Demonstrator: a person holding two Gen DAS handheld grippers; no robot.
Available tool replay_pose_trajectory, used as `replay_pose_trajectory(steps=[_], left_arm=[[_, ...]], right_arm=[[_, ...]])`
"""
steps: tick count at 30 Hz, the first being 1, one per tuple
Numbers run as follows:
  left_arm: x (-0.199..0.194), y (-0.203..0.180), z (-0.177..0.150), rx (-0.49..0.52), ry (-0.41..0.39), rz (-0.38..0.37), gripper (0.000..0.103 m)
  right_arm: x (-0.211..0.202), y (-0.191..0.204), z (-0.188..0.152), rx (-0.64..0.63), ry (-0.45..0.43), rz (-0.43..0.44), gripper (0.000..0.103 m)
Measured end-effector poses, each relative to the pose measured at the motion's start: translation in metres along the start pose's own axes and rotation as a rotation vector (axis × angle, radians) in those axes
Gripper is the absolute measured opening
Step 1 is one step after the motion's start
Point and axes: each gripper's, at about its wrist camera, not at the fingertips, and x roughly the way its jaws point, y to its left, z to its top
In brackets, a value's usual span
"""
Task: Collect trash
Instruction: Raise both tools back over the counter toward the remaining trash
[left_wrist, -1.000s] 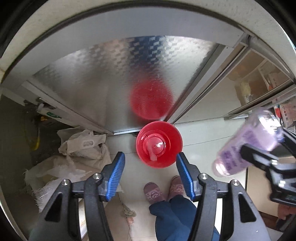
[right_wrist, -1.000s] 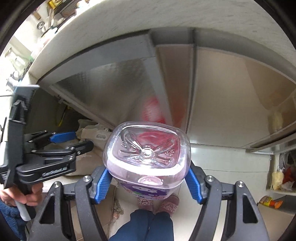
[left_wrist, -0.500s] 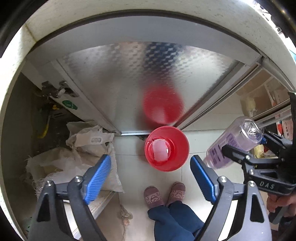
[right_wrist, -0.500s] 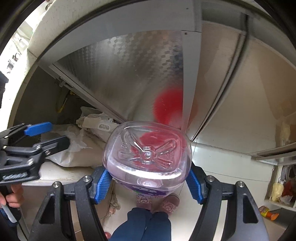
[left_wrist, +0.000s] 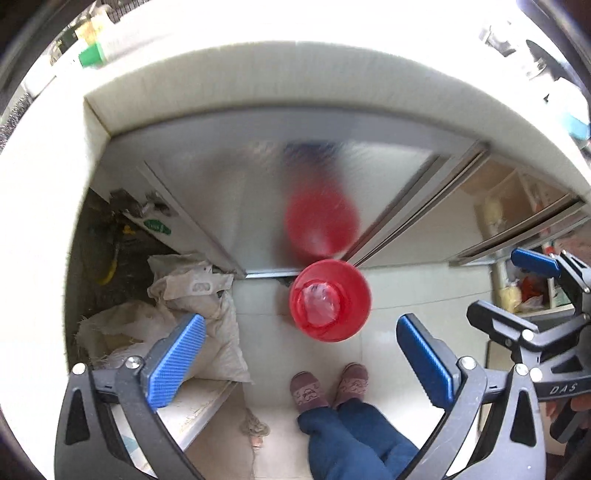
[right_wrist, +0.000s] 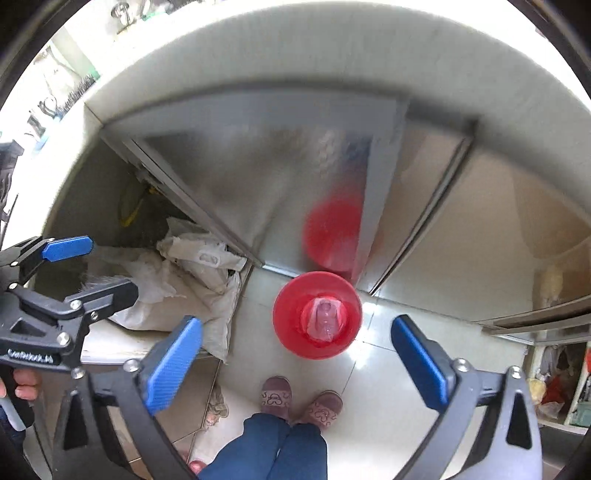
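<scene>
Clear plastic bottle (right_wrist: 325, 319) in red bin (right_wrist: 284, 325)

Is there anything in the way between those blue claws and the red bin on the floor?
Nothing visible. Both the left gripper and the right gripper have empty, opening jaws above the red bin, which has a clear bottle inside. Only bare floor lies around it.

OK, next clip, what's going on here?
A person stands over a red bin on the tiled floor, beside a steel cabinet door, with a claw in each hand. Both the left claw and the right claw are opening with nothing between their pads. A clear plastic bottle lies inside the bin. White sacks sit to the left.
</scene>
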Motion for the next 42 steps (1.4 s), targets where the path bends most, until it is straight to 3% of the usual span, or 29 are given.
replay_pose_trajectory(steps=[11, 20, 31, 42], left_arm=[[-0.121, -0.043, 0.01, 0.06, -0.106, 0.003, 0.103], [-0.203, -0.055, 0.025, 0.074, -0.216, 0.052, 0.103], [-0.231, -0.015, 0.047, -0.039, -0.254, 0.043, 0.103], [-0.215, 0.071, 0.092, -0.127, -0.232, 0.07, 0.103]], right_arm=[[-0.109, 0.01, 0.011, -0.023, -0.07, -0.041, 0.103], [-0.183, 0.007, 0.025, -0.009, -0.167, 0.018, 0.103], [-0.21, 0.032, 0.067, -0.111, -0.28, 0.024, 0.103], [-0.176, 0.082, 0.136, -0.27, -0.25, 0.066, 0.103]])
